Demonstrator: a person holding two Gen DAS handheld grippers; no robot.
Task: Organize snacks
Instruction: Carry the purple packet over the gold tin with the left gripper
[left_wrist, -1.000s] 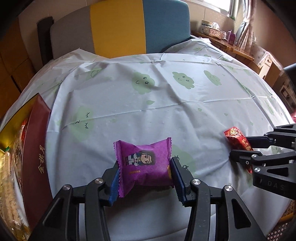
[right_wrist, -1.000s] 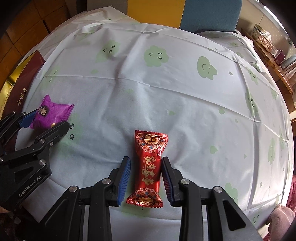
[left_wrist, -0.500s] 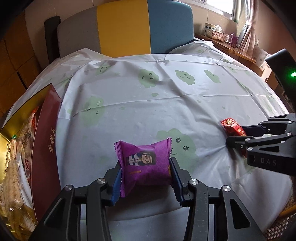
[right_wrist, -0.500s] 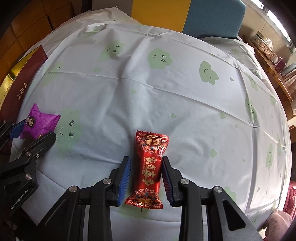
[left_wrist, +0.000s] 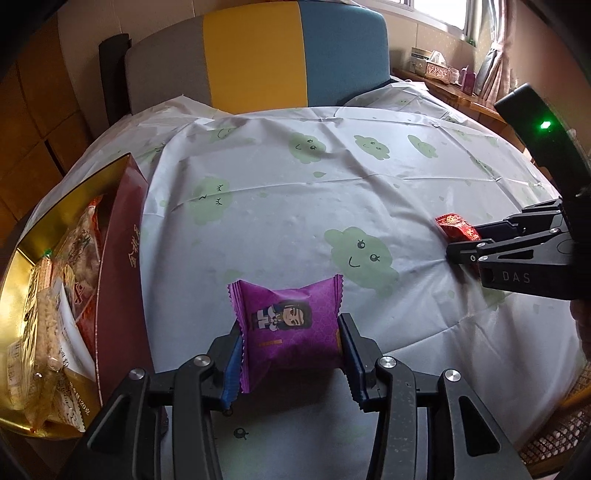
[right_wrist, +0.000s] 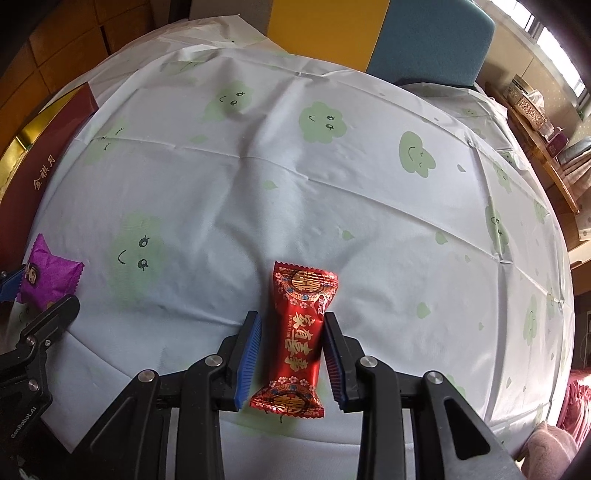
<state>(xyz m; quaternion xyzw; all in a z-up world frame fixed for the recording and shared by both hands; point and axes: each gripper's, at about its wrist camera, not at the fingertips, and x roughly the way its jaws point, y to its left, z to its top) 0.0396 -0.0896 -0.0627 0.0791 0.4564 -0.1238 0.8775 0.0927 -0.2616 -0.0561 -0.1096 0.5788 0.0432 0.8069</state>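
Note:
My left gripper is shut on a purple snack packet with a cartoon figure, held above the table's near edge. My right gripper is shut on a long red candy wrapper with gold characters. In the left wrist view the right gripper shows at the right with the red wrapper in it. In the right wrist view the purple packet shows at the far left. A dark red and gold snack box with several snacks inside stands at the left.
The round table wears a white cloth with green cloud faces. A grey, yellow and blue chair back stands behind it. The box edge shows at the far left. A wooden shelf with small boxes is at the right.
Both grippers have pulled back toward the near side and risen, each still holding its snack. The snack box has come further into the left wrist view.

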